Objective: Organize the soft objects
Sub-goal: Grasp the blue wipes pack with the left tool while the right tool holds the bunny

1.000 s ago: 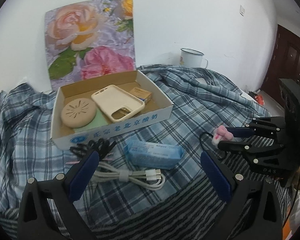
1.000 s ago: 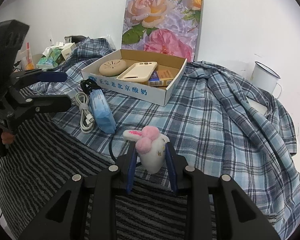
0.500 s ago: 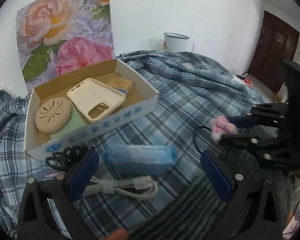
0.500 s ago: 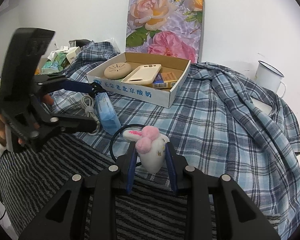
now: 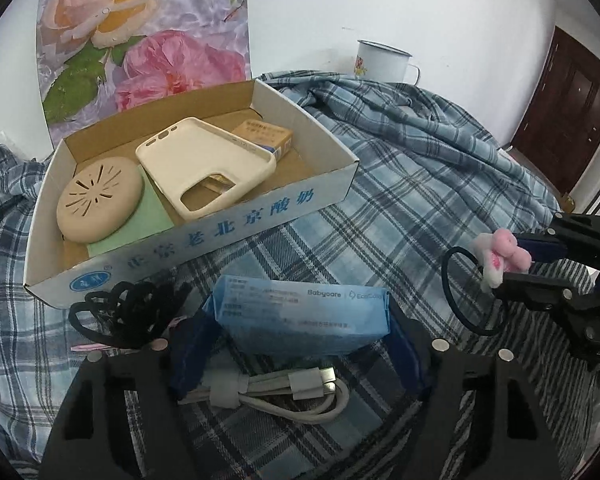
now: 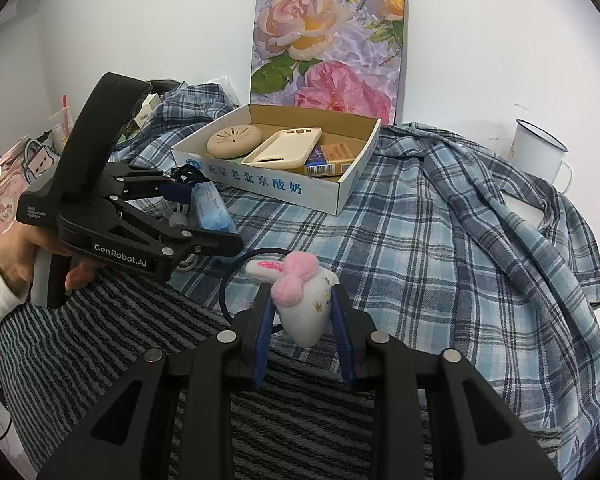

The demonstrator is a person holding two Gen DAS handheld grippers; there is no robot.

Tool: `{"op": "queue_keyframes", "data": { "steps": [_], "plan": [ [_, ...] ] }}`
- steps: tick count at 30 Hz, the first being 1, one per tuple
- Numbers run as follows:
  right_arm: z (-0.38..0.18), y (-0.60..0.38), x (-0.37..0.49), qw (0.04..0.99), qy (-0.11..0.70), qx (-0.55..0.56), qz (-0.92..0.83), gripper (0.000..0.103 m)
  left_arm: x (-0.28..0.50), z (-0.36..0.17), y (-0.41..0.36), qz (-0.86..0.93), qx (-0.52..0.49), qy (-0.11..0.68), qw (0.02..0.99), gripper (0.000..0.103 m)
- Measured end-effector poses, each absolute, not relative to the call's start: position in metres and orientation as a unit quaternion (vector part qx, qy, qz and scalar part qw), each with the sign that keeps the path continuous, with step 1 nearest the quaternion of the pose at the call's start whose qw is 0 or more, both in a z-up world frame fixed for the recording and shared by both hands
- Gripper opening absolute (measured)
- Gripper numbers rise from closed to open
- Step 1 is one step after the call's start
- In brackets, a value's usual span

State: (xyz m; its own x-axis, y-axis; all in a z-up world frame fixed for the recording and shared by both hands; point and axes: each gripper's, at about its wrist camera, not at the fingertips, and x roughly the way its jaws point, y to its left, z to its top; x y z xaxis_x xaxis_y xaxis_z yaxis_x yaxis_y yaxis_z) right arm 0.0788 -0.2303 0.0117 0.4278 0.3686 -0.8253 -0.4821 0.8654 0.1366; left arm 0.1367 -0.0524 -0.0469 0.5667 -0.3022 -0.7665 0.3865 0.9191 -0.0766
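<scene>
A blue tissue pack (image 5: 300, 316) lies on the plaid cloth in front of the cardboard box (image 5: 220, 236). My left gripper (image 5: 300, 322) straddles it with the jaws closing, and the blue pads (image 5: 192, 344) meet its two ends. In the right wrist view the left gripper (image 6: 212, 216) is at the left, held by a hand, with the pack (image 6: 214, 210) between its fingers. My right gripper (image 6: 301, 300) is shut on a white plush bunny hair tie (image 6: 305, 316) with a pink bow, its black elastic loop hanging. That bunny (image 5: 499, 252) and right gripper (image 5: 517, 264) show at the right.
The box (image 6: 260, 180) holds a beige round disc (image 5: 100, 200), a cream phone case (image 5: 208, 164), a small orange carton and a green sheet. Black hair ties (image 5: 128, 312) and a bundled white cable (image 5: 280, 392) lie by the pack. An enamel mug (image 6: 535, 156) stands back right.
My left gripper moved forward and down over the blue pack and its jaws narrowed onto it. The right gripper kept still with the bunny.
</scene>
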Motion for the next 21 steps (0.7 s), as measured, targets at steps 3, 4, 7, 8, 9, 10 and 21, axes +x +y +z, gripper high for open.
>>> {"op": "queue_keyframes", "data": {
  "steps": [3,4,7,8,9,10,21],
  "plan": [
    [0.017,-0.232,0.075,0.852,0.456,-0.061,0.249,0.028,0.133,-0.042,-0.051,-0.197,0.043,0.410,0.890,0.076],
    [0.020,-0.233,0.074,0.856,0.448,-0.060,0.249,0.028,0.131,-0.039,-0.050,-0.197,0.042,0.402,0.893,0.076],
    [0.025,-0.236,0.071,0.865,0.435,-0.056,0.244,0.028,0.124,-0.029,-0.050,-0.197,0.041,0.380,0.903,0.076],
    [0.026,-0.237,0.071,0.866,0.433,-0.056,0.243,0.028,0.121,-0.025,-0.050,-0.196,0.041,0.374,0.906,0.076],
    [0.027,-0.237,0.071,0.868,0.431,-0.056,0.241,0.027,0.118,-0.021,-0.050,-0.195,0.041,0.366,0.909,0.076],
    [0.028,-0.237,0.071,0.870,0.428,-0.056,0.239,0.028,0.115,-0.017,-0.050,-0.196,0.040,0.358,0.912,0.076],
    [0.054,-0.239,0.063,0.891,0.381,-0.057,0.240,0.027,0.076,0.029,-0.046,-0.180,0.040,0.290,0.939,0.076]
  ]
}}
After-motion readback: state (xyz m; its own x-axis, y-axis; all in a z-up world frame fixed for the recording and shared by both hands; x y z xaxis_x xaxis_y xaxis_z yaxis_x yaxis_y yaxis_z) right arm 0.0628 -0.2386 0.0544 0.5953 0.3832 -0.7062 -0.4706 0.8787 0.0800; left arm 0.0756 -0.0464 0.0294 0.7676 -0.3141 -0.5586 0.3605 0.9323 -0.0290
